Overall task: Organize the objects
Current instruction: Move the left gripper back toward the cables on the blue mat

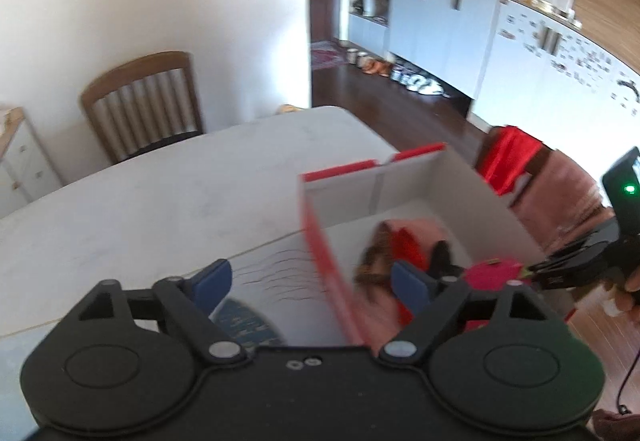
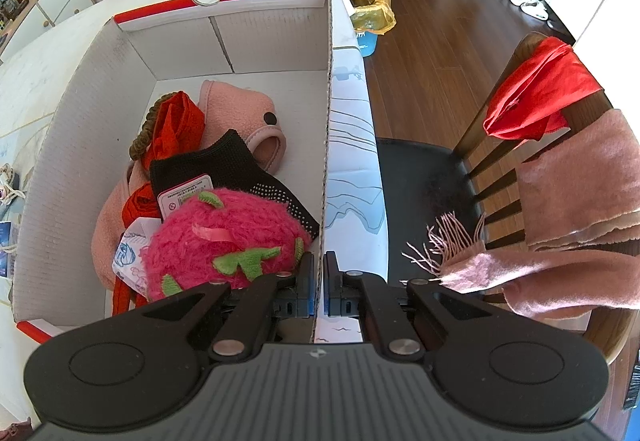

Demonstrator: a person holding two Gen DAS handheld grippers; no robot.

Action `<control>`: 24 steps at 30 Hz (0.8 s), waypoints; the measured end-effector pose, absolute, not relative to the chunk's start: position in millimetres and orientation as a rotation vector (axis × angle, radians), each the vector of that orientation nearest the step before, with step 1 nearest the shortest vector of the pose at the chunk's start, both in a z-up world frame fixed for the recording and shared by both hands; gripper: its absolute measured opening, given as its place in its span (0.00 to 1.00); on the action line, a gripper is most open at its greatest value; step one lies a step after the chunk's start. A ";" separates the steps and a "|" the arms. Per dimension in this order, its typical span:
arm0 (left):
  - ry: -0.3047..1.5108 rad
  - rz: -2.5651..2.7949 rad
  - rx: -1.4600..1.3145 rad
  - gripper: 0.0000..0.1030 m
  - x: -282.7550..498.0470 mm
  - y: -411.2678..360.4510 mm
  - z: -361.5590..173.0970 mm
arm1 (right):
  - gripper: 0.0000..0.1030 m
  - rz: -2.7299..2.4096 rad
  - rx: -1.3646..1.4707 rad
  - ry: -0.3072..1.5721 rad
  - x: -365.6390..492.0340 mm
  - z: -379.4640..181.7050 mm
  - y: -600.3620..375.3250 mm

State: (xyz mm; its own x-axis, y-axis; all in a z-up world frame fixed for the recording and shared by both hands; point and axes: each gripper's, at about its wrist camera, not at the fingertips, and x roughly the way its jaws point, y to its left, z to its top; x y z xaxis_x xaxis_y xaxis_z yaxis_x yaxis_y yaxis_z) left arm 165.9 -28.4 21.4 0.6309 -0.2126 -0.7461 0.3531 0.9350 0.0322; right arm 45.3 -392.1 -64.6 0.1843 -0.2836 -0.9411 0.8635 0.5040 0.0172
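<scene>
Gripping box wall (image 2: 326,145); right gripper (image 2: 319,283)

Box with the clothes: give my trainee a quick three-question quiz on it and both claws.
1. True or false: the right claw is clamped on the box wall.
2. Which lies nearest that claw? A) pink fuzzy hat B) black knit piece C) red cloth
3. Is anything between the left claw fingers?

Key: 1 true. 2 A. 3 Nothing gripped; it stands open, straddling the box wall without touching it.
</scene>
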 end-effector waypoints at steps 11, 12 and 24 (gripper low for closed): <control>0.870 -0.140 0.085 0.98 160.9 54.4 7.5 | 0.03 -0.897 0.655 1.104 45.3 -64.1 -393.3; 0.879 -0.126 0.086 0.98 160.6 60.1 3.0 | 0.03 -0.898 0.655 1.105 45.4 -64.0 -393.2; 1.066 0.053 -0.030 0.93 170.6 124.5 -64.8 | 0.03 -0.909 0.660 1.106 44.9 -63.4 -392.9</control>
